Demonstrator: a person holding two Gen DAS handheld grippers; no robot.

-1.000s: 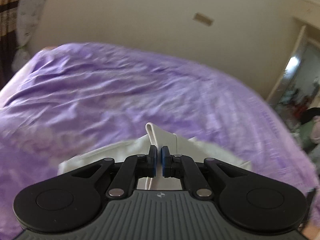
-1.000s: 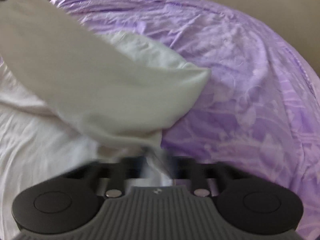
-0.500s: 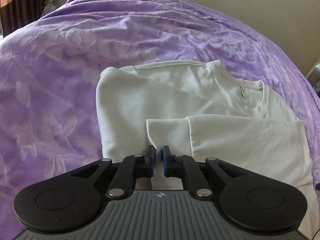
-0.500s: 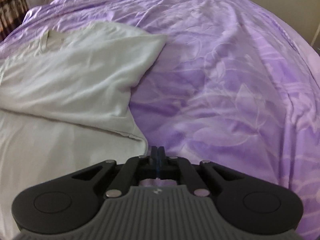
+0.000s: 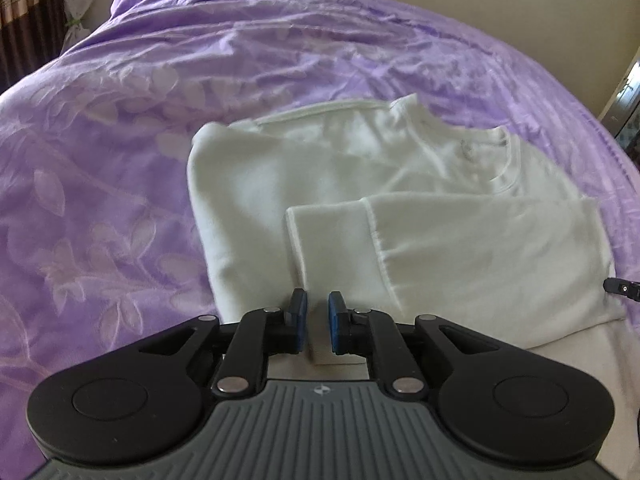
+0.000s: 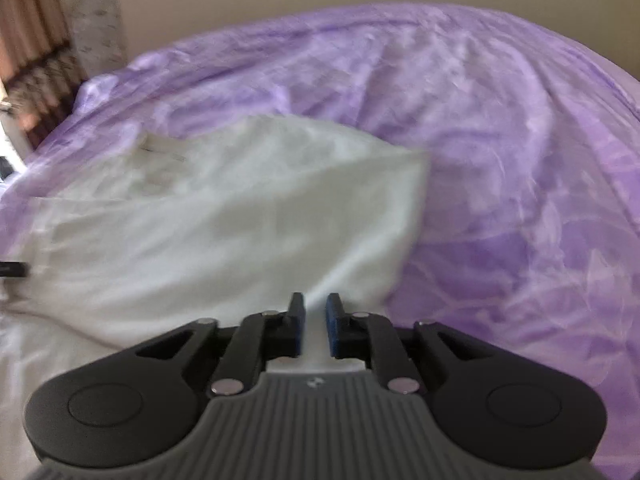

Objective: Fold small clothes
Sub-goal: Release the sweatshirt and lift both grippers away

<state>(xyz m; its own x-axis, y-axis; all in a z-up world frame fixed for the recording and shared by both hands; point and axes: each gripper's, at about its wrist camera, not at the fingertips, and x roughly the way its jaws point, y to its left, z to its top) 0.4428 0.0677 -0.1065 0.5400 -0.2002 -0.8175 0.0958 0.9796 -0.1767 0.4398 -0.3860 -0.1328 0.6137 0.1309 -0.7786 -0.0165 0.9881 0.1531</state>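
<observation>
A white long-sleeved shirt [image 5: 248, 184] lies flat on the purple bed cover [image 5: 120, 140], collar [image 5: 508, 168] towards the far right. One sleeve is folded across its body, with the cuff [image 5: 324, 232] just ahead of my left gripper [image 5: 318, 300]. That gripper's jaws stand slightly apart and the pads do not press the cloth. In the blurred right wrist view my right gripper [image 6: 316, 300] hovers at the shirt's [image 6: 240, 232] near right edge. Its jaws are opening. White cloth shows through the gap, seemingly lying beneath rather than pinched.
The purple cover [image 6: 520, 160] spreads wide on every side of the shirt. A brown curtain [image 5: 24, 20] hangs at the far left and a doorway [image 5: 628, 112] is at the far right. A black tip of the other gripper [image 5: 624, 289] pokes in at the right edge.
My left gripper came down with the sleeve, laid it across the shirt, and its jaws parted a little. My right gripper released its cloth, shut, then shifted over the shirt's edge with jaws parting.
</observation>
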